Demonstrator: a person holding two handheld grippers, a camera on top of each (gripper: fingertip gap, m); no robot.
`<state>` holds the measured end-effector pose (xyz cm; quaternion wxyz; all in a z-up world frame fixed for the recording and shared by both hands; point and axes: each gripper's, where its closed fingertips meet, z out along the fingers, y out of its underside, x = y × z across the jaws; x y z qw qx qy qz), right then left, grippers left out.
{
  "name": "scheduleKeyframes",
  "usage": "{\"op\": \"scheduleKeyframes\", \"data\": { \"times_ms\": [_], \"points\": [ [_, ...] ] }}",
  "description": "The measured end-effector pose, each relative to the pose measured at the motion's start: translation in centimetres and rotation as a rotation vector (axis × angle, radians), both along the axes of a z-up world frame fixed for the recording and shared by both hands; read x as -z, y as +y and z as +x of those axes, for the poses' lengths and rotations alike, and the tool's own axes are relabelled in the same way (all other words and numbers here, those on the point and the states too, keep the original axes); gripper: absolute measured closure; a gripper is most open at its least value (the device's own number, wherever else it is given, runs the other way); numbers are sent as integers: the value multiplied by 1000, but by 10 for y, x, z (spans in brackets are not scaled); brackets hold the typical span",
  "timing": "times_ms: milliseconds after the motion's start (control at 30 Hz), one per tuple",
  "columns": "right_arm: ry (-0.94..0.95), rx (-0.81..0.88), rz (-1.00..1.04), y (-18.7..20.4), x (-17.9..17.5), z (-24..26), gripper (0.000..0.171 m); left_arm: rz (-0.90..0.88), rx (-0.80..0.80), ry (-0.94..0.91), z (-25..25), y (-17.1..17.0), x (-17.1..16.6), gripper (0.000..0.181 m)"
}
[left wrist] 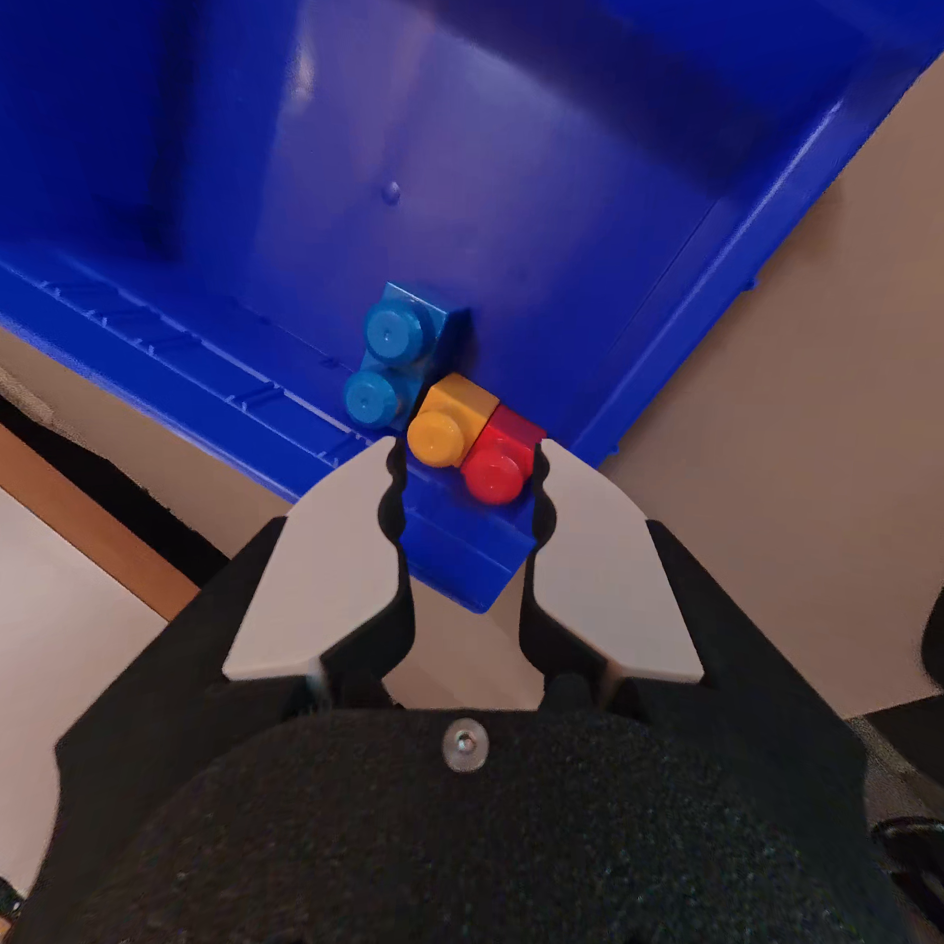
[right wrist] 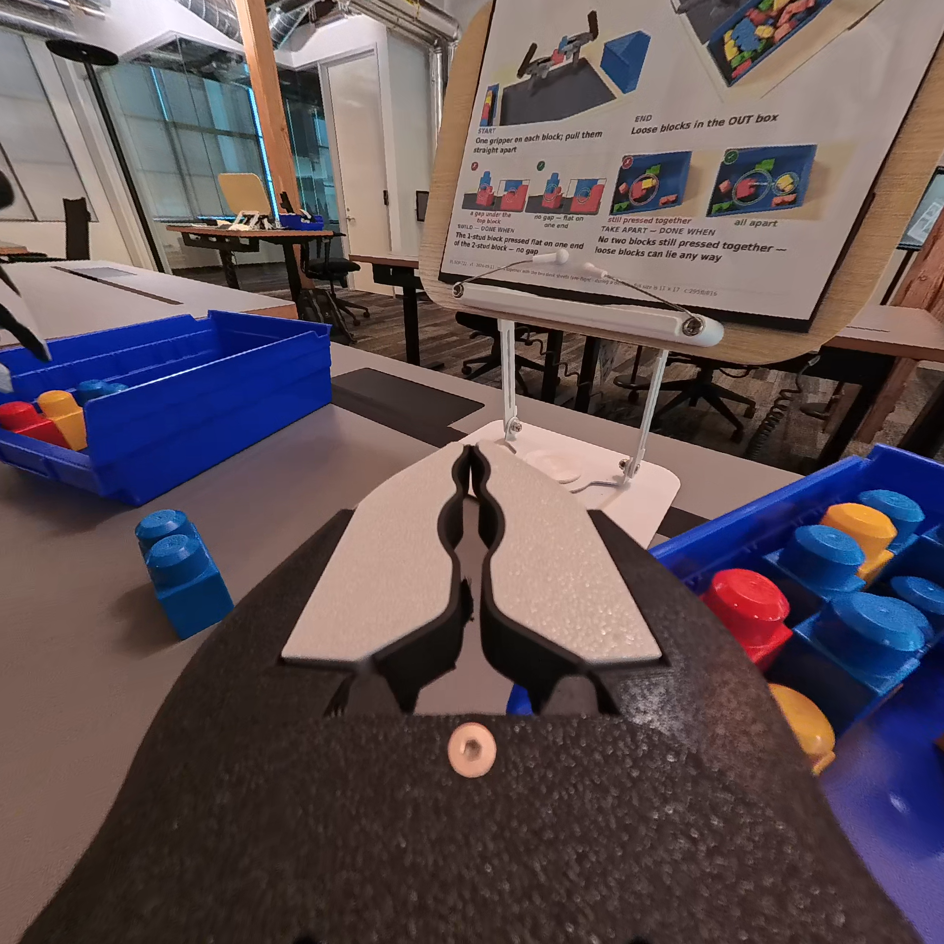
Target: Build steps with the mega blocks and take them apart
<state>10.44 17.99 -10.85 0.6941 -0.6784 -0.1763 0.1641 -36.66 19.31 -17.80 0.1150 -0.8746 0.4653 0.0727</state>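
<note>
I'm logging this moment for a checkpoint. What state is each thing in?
Left gripper: open, empty, over bin corner.
Right gripper: shut, empty.
Blue plastic bin: holds three blocks.
Yellow and red one-stud blocks: side by side.
Blue two-stud block on table: upright, loose.

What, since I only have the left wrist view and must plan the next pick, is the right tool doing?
Observer: The right tool is shut and empty, above the table.
Operator: Is there any loose block outside my bin?
Observer: Yes, one blue block stands upright on the table, apart from your bin.
Operator: Are there any other blocks?
Observer: A second bin to the right of the tool holds blue, yellow and red ones.
</note>
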Motion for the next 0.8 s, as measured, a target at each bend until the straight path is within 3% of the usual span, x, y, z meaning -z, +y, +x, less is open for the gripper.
{"op": "scheduleKeyframes", "data": {
  "times_ms": [267,800],
  "points": [
    [2,-2,-3,0,0,0,171,-67,1,120,-9,3,24,137],
    [-4,-11,-10,0,2,-1,171,-240,-3,384,-38,10,41,142]
  ]
}}
